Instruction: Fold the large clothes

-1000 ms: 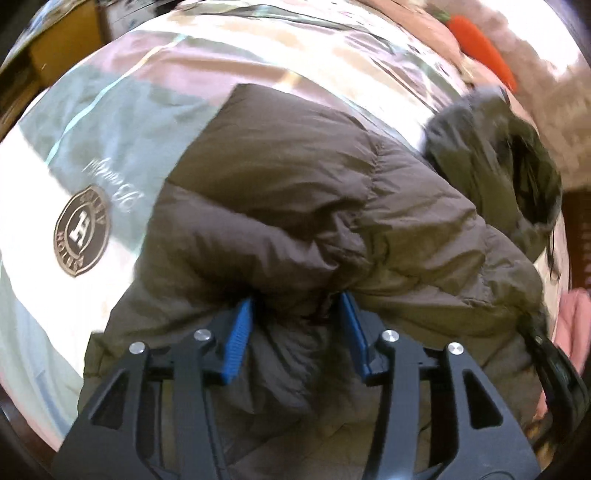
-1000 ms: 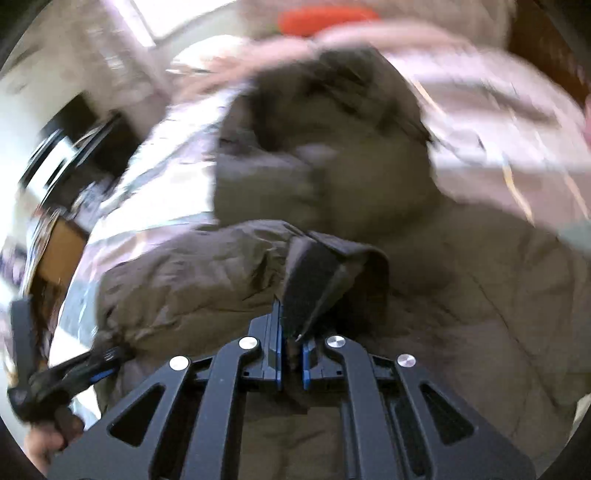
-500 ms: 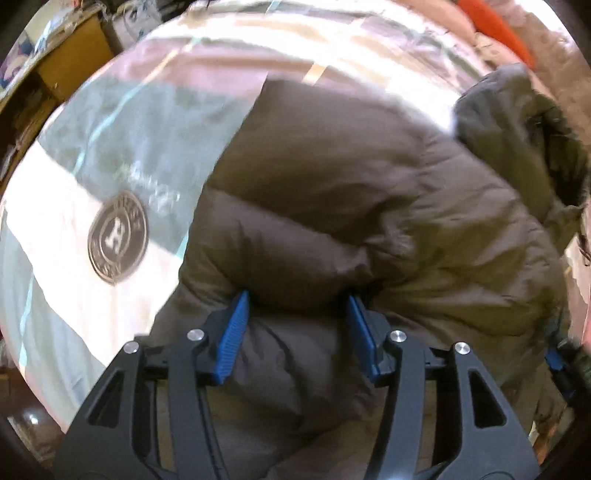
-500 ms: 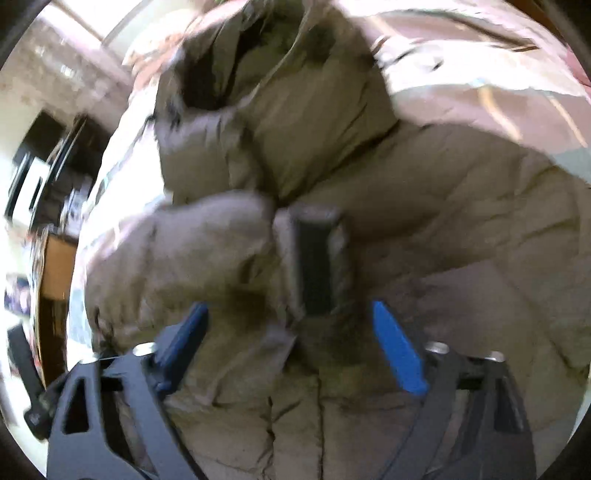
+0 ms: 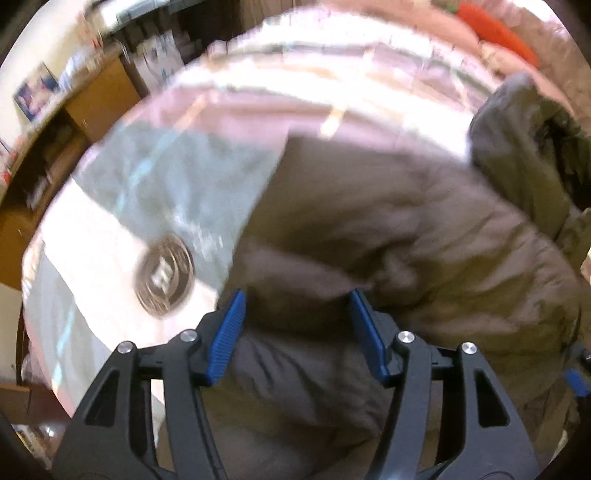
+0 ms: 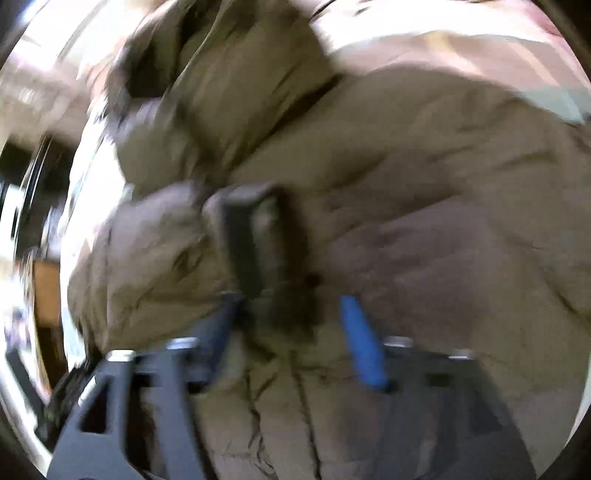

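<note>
A large olive-brown puffer jacket (image 5: 406, 229) lies on a bed; its hood (image 5: 524, 147) is at the right. My left gripper (image 5: 295, 306) is open above the folded sleeve, blue pads apart, holding nothing. In the right wrist view the jacket (image 6: 424, 177) fills the frame, hood (image 6: 207, 74) at upper left. The sleeve's dark cuff (image 6: 255, 240) lies on the jacket body just ahead of my right gripper (image 6: 291, 310), which is open with the cuff free between the blue pads. Both views are blurred.
The bedspread (image 5: 155, 177) is striped white, pink and grey-green with a round brown emblem (image 5: 164, 275) left of the jacket. An orange object (image 5: 498, 31) lies at the far bed end. Wooden furniture (image 5: 99, 99) stands beyond the bed's left side.
My right gripper let go of the sleeve cuff and opened; the cuff now rests on the jacket. My left gripper stayed open and drew back leftward, showing more bedspread.
</note>
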A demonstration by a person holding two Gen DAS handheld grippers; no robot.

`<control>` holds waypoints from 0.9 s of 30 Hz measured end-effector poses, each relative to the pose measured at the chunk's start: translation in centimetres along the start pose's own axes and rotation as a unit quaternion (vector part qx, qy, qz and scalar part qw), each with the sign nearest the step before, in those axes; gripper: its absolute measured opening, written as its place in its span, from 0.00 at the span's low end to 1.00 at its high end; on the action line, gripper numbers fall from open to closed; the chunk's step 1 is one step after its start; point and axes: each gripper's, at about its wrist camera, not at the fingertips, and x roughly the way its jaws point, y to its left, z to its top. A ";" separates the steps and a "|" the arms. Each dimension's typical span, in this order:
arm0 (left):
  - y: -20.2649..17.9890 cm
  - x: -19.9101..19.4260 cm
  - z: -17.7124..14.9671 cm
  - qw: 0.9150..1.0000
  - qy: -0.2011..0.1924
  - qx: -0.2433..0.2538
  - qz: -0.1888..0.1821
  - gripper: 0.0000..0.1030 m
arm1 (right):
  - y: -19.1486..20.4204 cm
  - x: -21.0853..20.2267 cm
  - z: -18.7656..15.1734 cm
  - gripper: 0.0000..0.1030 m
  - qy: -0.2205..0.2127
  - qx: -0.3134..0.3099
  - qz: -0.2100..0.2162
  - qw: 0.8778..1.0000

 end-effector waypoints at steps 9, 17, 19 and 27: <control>-3.2 3.0 -1.2 0.990 0.092 0.055 -0.096 0.60 | 6.7 4.3 -2.0 0.61 0.078 -0.112 0.082 0.987; -2.3 2.3 -0.1 0.993 0.079 0.028 -0.087 0.60 | 4.8 5.0 -0.7 0.52 0.092 -0.064 0.021 0.993; -2.2 1.7 0.1 0.994 0.061 0.025 -0.090 0.63 | 3.9 3.3 -0.8 0.55 0.065 -0.056 0.045 0.995; -2.3 3.8 -0.8 0.992 0.105 0.058 -0.047 0.77 | 1.6 6.9 -1.9 0.70 0.170 -0.032 0.011 0.985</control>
